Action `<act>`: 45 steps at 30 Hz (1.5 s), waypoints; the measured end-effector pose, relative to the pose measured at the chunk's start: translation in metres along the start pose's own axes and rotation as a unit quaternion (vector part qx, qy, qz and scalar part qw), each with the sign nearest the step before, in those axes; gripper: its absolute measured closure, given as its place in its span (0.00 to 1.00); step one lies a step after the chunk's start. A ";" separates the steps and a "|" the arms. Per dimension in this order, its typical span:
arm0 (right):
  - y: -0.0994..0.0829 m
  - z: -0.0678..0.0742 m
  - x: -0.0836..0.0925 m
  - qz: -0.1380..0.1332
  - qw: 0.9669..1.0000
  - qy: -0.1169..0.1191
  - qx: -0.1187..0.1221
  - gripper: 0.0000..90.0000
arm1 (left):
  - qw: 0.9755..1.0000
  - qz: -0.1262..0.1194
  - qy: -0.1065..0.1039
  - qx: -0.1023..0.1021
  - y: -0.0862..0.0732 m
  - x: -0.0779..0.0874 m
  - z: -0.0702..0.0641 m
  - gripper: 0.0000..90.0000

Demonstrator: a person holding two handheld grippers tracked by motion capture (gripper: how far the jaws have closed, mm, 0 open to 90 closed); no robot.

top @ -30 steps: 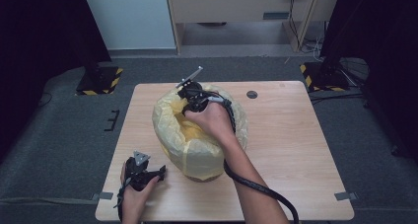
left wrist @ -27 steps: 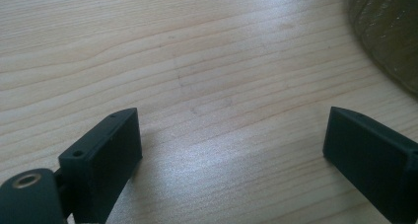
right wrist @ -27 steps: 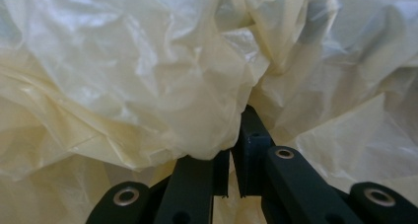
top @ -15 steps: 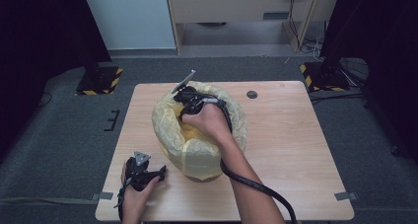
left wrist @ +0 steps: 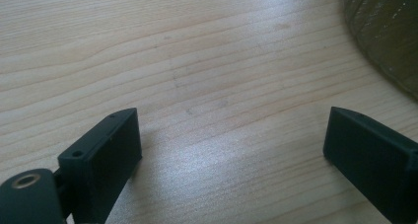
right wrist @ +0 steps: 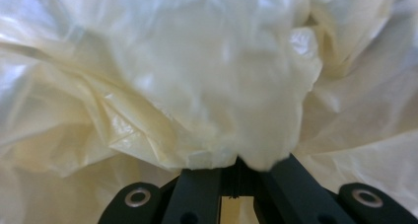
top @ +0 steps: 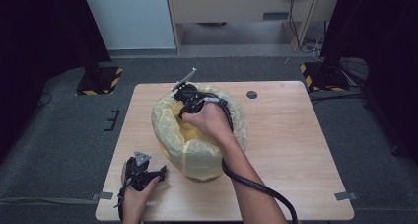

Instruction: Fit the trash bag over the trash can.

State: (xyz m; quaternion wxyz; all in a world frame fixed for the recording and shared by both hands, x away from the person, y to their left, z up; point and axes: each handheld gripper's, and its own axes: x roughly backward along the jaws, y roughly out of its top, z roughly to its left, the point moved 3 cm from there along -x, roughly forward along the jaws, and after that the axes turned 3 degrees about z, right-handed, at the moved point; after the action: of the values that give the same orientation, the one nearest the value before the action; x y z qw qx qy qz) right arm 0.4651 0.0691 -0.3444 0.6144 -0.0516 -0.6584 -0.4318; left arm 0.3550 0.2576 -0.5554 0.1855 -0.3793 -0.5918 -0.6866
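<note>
Right gripper (top: 183, 105) shifted left, jaws clamped on bag (top: 197, 150), left gripper (top: 160, 172) jaws apart.

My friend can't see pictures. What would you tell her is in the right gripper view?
Two black fingers of the right gripper are pinched shut on a bunched fold of thin, pale yellow plastic bag. The crinkly, shiny plastic spreads across the picture in folds and creases.

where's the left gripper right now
In the high view the left gripper rests near the table's front-left corner, jaws open, beside the yellow bag.
</note>
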 end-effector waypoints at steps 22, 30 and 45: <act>-0.008 0.007 0.051 -0.078 0.997 0.008 0.005 1.00 | 1.000 0.000 -0.001 -0.001 0.000 0.000 -0.001 0.08; -0.013 0.007 0.060 -0.092 0.996 0.015 0.005 1.00 | 1.000 0.000 -0.001 -0.001 0.000 0.000 -0.002 0.08; -0.004 0.022 0.040 -0.083 0.996 0.034 0.015 1.00 | 1.000 0.000 -0.003 -0.003 0.000 0.000 -0.003 0.08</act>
State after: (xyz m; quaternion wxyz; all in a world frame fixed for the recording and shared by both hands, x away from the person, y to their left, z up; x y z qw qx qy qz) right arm 0.4365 0.0624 -0.3094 0.5992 0.0276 -0.6452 -0.4732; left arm 0.3544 0.2545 -0.5554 0.1828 -0.3823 -0.5902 -0.6871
